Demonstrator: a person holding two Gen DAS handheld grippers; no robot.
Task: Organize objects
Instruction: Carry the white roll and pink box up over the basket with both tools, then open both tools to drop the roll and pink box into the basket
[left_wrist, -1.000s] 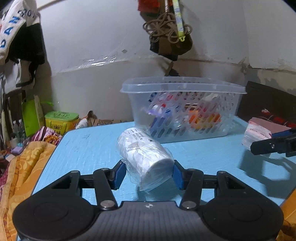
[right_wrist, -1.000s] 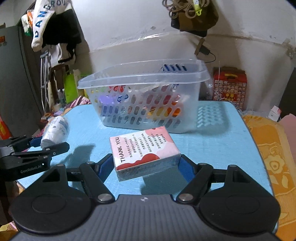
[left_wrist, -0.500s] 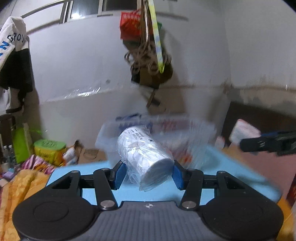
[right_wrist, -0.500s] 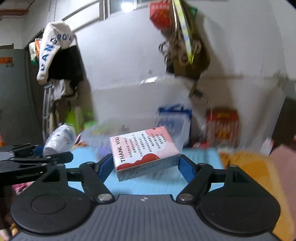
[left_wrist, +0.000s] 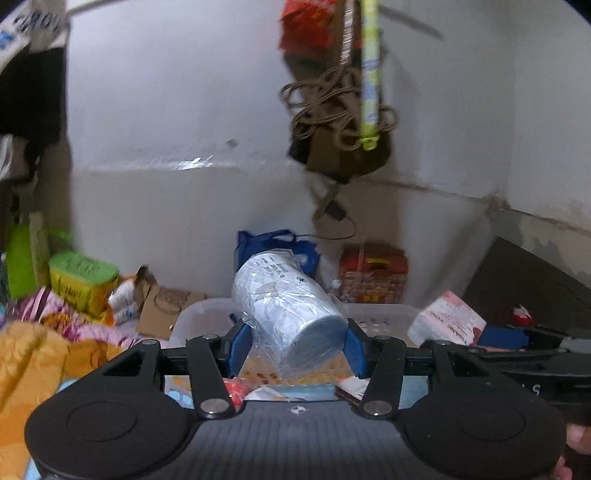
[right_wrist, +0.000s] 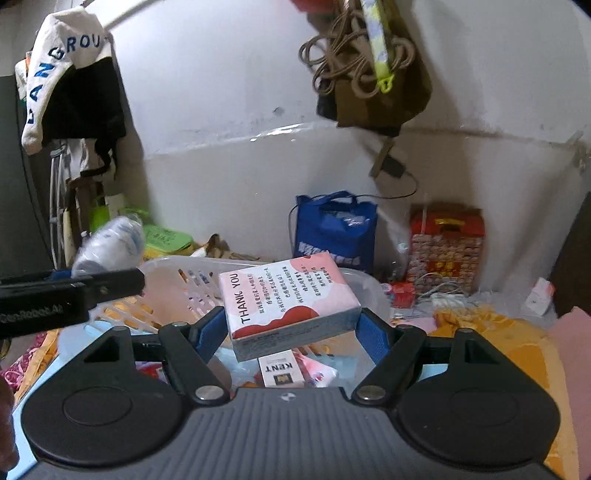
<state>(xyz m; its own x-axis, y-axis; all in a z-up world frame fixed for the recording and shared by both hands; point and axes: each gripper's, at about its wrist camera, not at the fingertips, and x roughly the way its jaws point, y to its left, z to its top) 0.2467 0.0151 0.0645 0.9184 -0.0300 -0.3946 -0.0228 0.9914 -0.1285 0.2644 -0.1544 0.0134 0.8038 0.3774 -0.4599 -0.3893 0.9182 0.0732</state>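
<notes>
My left gripper (left_wrist: 293, 347) is shut on a white roll wrapped in clear plastic (left_wrist: 288, 314) and holds it above the clear plastic basket (left_wrist: 199, 317). My right gripper (right_wrist: 291, 332) is shut on a pink and white "THANK YOU" box (right_wrist: 288, 302), also over the basket (right_wrist: 166, 269). The box and right gripper show at the right of the left wrist view (left_wrist: 447, 321). The roll and left gripper show at the left of the right wrist view (right_wrist: 110, 243). Several packets, one marked KENT (right_wrist: 279, 369), lie in the basket.
A blue bag (right_wrist: 334, 229) and a red patterned box (right_wrist: 445, 251) stand against the white wall behind the basket. A green tub (left_wrist: 81, 277) and orange cloth (left_wrist: 33, 354) are at the left. A brown bag with cords (right_wrist: 369, 74) hangs overhead.
Both grippers rose from the blue table with their objects and moved forward. They now hang over the open basket, looking down into it.
</notes>
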